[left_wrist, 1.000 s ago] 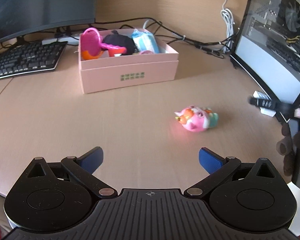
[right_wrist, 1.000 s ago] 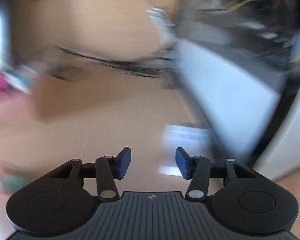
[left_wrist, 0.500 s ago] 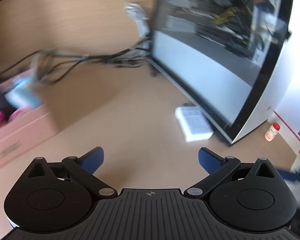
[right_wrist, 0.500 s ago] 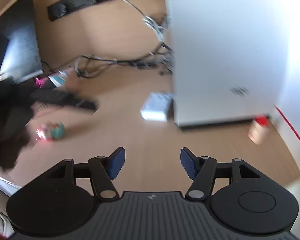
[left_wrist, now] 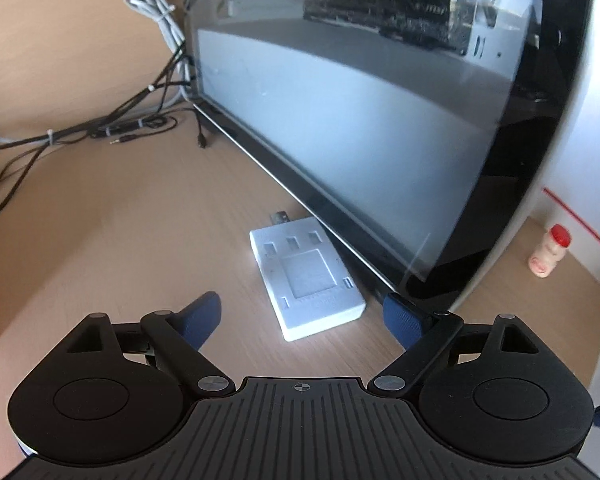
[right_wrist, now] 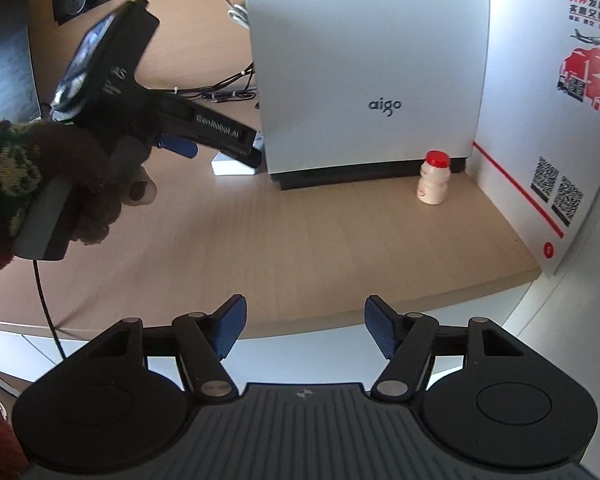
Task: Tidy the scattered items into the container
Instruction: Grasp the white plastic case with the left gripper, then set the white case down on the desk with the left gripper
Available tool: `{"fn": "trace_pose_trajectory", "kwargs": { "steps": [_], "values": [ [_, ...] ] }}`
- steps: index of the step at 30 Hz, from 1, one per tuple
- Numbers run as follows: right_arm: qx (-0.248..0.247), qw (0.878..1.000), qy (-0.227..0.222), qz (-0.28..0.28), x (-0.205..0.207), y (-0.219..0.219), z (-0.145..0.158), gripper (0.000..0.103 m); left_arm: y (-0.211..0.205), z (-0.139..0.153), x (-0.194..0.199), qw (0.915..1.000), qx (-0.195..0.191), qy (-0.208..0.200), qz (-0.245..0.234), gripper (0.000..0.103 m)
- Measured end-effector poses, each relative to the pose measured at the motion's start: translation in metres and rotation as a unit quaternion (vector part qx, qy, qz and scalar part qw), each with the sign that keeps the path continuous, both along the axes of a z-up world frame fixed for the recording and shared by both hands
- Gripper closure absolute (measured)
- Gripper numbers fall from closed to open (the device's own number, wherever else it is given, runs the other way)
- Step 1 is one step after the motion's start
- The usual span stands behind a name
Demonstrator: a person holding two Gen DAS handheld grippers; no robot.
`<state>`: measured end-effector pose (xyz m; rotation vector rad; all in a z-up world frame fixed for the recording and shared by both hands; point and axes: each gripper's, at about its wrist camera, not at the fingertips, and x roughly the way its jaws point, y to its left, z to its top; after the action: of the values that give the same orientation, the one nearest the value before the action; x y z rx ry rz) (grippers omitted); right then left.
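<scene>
A flat white rectangular device (left_wrist: 306, 276) lies on the wooden desk beside the computer case, just ahead of my open, empty left gripper (left_wrist: 304, 318); its corner shows in the right wrist view (right_wrist: 230, 168). A small drink bottle with a red cap (right_wrist: 434, 178) stands upright at the case's front corner, well ahead of my open, empty right gripper (right_wrist: 304, 328); it also shows in the left wrist view (left_wrist: 548, 250). The left gripper appears in the right wrist view (right_wrist: 176, 146), held by a gloved hand. The container is not in view.
A white computer case (right_wrist: 364, 64) with a glass side panel (left_wrist: 360, 112) stands on the desk. Cables (left_wrist: 100, 128) run along the back wall. A white poster board (right_wrist: 552, 100) closes the right side. The desk's front edge (right_wrist: 340, 318) lies just ahead of the right gripper.
Both grippers swung right, away from the pink box and pink toy. The left now faces the white device closely; the right has pulled back to the desk's front edge, facing the bottle.
</scene>
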<state>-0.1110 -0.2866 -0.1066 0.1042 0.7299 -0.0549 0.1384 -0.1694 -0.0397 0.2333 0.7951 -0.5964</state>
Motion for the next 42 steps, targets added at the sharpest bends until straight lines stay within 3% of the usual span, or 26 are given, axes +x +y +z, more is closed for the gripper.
{"fn": "trace_pose_trajectory", "kwargs": {
  "steps": [2, 4, 8, 12, 15, 19, 21, 22, 26, 27, 30, 35, 39, 42],
  "values": [
    [-0.003, 1.000, 0.001, 0.000, 0.000, -0.003, 0.000, 0.036, 0.005, 0.002, 0.005, 0.9991, 0.031, -0.016, 0.023, 0.012],
    [-0.005, 1.000, -0.005, 0.002, 0.000, -0.005, 0.004, 0.036, 0.025, 0.011, 0.011, 0.9941, 0.046, -0.044, 0.088, 0.013],
    [0.002, 0.999, -0.015, 0.037, 0.015, 0.000, 0.008, 0.035, 0.064, 0.028, 0.021, 0.9951, -0.006, -0.005, 0.099, 0.008],
    [-0.008, 0.996, -0.029, 0.085, 0.037, 0.020, 0.018, 0.035, 0.052, 0.029, 0.022, 0.9988, 0.013, -0.040, 0.026, 0.007],
    [-0.013, 0.994, -0.035, 0.105, 0.039, 0.028, 0.029, 0.031, 0.033, 0.024, 0.040, 0.9977, 0.017, -0.042, -0.051, 0.007],
    [0.003, 0.996, -0.012, 0.091, 0.035, 0.020, 0.031, 0.031, 0.010, 0.009, 0.067, 0.9914, 0.040, -0.034, -0.120, 0.007],
    [0.004, 0.997, -0.006, 0.075, 0.034, 0.015, 0.032, 0.031, 0.002, 0.002, 0.076, 0.9902, 0.054, -0.025, -0.126, 0.007],
    [0.002, 0.998, -0.007, 0.067, 0.033, 0.013, 0.033, 0.031, -0.001, -0.002, 0.079, 0.9902, 0.060, -0.019, -0.125, 0.009],
    [-0.001, 0.999, -0.014, 0.047, 0.031, 0.011, 0.036, 0.031, -0.003, -0.007, 0.082, 0.9943, 0.056, -0.001, -0.090, 0.043],
    [-0.001, 0.999, -0.015, 0.048, 0.030, 0.012, 0.037, 0.031, -0.001, -0.005, 0.080, 0.9955, 0.050, 0.006, -0.080, 0.045],
    [-0.002, 0.998, -0.019, 0.059, 0.036, 0.018, 0.036, 0.031, 0.010, 0.007, 0.058, 0.9976, 0.032, 0.006, -0.061, 0.048],
    [-0.005, 0.996, -0.022, 0.091, 0.048, 0.030, 0.035, 0.031, 0.032, 0.023, -0.019, 0.9988, 0.008, 0.024, -0.042, 0.049],
    [-0.013, 0.991, -0.026, 0.133, 0.059, 0.047, 0.033, 0.024, 0.051, 0.023, -0.080, 0.9985, 0.046, 0.000, -0.030, 0.046],
    [-0.013, 0.985, -0.023, 0.171, 0.070, 0.065, 0.028, 0.022, 0.077, 0.020, -0.096, 0.9974, 0.068, -0.009, 0.019, 0.038]
  ]
}}
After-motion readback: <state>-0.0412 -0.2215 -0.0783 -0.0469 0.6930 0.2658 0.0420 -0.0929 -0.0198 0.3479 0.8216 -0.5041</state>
